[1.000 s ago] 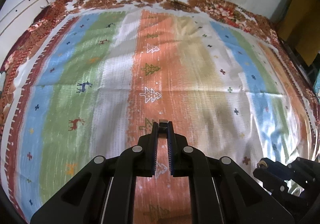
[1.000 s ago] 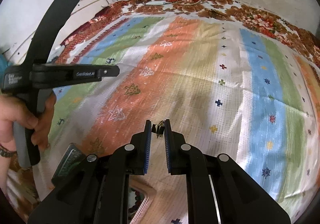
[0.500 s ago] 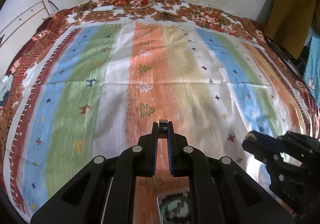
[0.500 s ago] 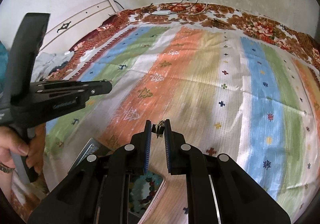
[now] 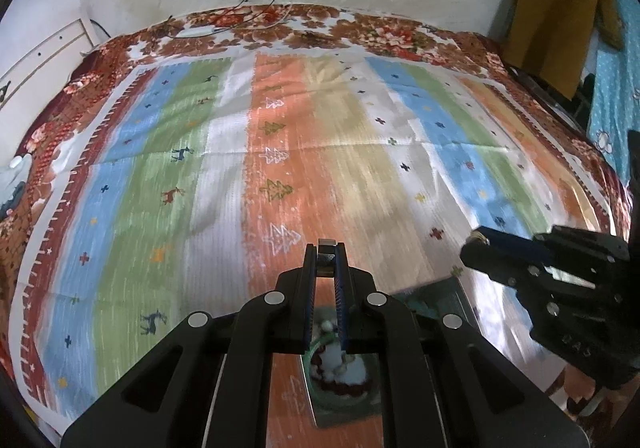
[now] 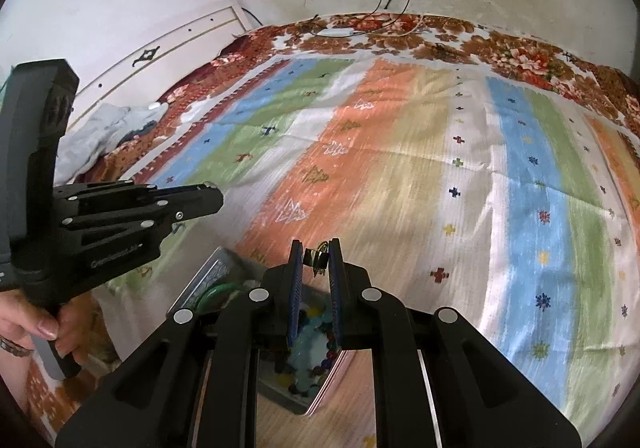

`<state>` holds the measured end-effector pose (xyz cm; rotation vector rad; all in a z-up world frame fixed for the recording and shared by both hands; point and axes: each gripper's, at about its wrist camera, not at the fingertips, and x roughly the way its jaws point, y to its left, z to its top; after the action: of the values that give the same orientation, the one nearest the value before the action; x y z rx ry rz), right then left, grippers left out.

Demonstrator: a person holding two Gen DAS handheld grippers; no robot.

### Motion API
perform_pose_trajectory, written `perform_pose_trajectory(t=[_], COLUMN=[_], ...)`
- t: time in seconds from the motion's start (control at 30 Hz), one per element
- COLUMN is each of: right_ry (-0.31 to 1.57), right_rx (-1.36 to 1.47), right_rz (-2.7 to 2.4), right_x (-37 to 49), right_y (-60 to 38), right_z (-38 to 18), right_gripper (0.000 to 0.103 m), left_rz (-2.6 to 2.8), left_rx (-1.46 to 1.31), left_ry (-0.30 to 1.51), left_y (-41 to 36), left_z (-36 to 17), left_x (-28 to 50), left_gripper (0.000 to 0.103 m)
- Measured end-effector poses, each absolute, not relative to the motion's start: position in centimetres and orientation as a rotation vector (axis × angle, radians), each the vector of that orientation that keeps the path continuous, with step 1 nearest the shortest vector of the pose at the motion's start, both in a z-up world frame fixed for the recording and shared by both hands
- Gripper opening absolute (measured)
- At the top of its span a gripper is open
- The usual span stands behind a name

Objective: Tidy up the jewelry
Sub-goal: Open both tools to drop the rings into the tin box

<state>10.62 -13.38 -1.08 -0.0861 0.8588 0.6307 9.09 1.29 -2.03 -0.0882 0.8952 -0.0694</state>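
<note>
Jewelry is in both of my tools at once: the left hand-held gripper (image 5: 327,253) is clenched on a small silvery metal piece (image 5: 326,243) at its tips, and the right hand-held gripper (image 6: 316,253) pinches a small gold and dark earring (image 6: 318,257) between its pads. Both hang over the bed (image 5: 280,152), just above an open tin (image 6: 208,274) whose tray holds coloured beads (image 6: 312,344) and a green bangle (image 6: 214,290). I judge the step is carrying the pieces to the tin. To do it well I should lower one tool at a time — the tools sit close together — bring the tips down inside the rim, and only then ease the grip so nothing bounces onto the bedspread.
</note>
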Motion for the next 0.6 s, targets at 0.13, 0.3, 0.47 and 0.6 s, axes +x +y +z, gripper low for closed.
perform_pose_trajectory(t=[0.13, 0.3, 0.47, 0.6], right_ry=[0.866, 0.871, 0.880, 0.882], right_rx=[-0.073, -0.060, -0.052, -0.054], right_rz=[0.649, 0.671, 0.688, 0.699], right_x=[9.7, 8.3, 7.3, 7.0], right_y=[-13.5, -13.4, -13.5, -13.3], right_z=[-1.1, -1.2, -1.5, -1.6], right_gripper=[0.013, 0.014, 0.014, 0.014], left_rz=[-0.079, -0.091, -0.102, -0.104], left_rx=[-0.073, -0.051, -0.046, -0.042], left_ry=[0.885, 0.872, 0.868, 0.871], left_y=[0.8, 0.1, -0.3, -0.5], left_z=[-2.0, -1.9, -1.8, -1.9], left_x=[7.5, 5.9, 4.9, 4.7], left_gripper=[0.008, 0.008, 0.008, 0.008])
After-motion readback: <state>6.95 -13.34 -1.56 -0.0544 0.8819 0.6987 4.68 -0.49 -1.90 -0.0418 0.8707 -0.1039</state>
